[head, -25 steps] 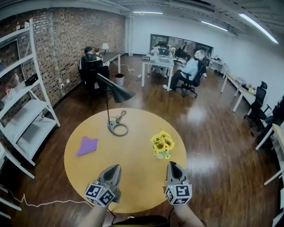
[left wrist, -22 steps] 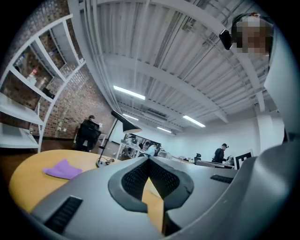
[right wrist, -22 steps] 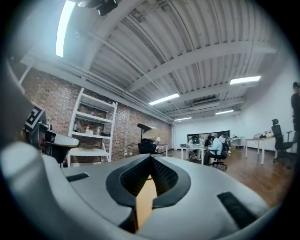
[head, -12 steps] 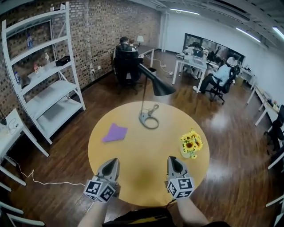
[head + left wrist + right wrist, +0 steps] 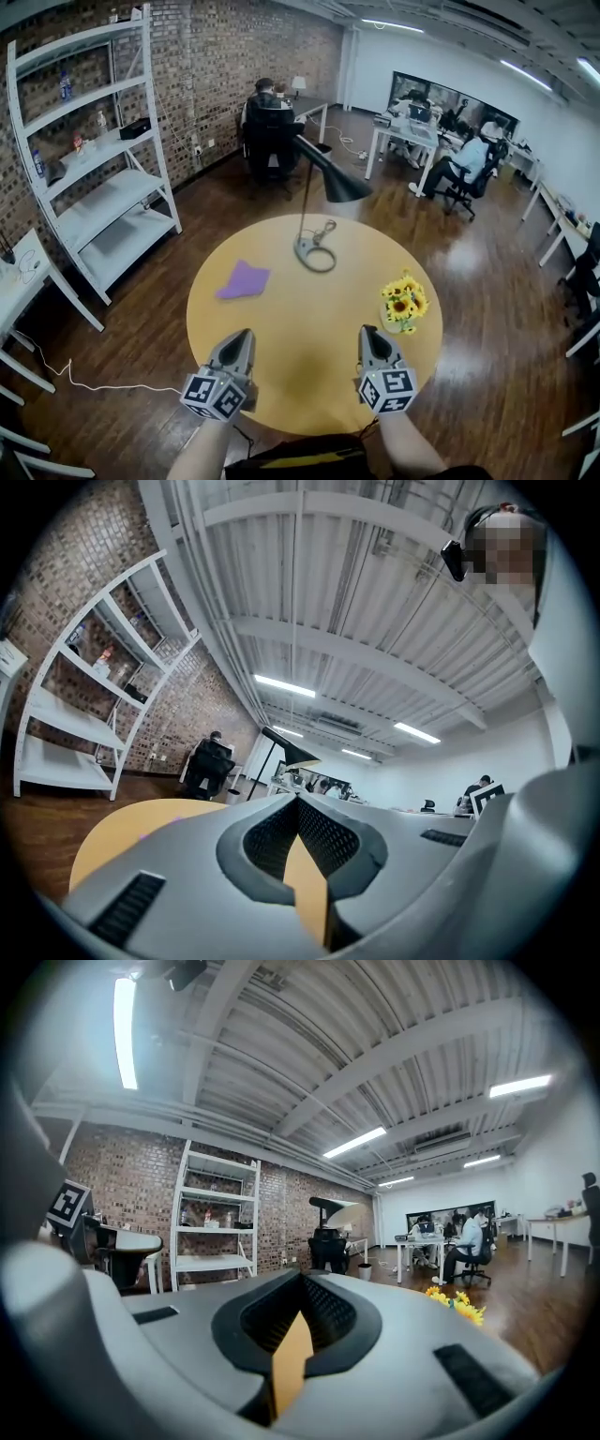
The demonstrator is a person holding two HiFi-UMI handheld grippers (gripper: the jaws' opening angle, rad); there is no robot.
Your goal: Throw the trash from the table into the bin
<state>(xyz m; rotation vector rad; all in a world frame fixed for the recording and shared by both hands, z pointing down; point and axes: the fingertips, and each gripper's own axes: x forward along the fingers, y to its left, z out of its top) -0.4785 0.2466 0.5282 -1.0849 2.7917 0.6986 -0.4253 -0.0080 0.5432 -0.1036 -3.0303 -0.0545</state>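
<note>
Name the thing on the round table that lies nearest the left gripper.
The flat purple sheet: it lies a little ahead of the left gripper, while the lamp and the sunflowers stand farther off.

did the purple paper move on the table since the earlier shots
No. The purple paper still lies left of the lamp base, same gap; only the head view swung.

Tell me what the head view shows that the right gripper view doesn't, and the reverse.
Head view only: the purple paper lying on the round table, and the lamp base with its cord.

Right gripper view only: a look straight along the right hand-held gripper, whose jaws are shut with nothing between them.

Both: the sunflowers, the black lamp shade, the white shelf, the brick wall and people seated at desks.
</note>
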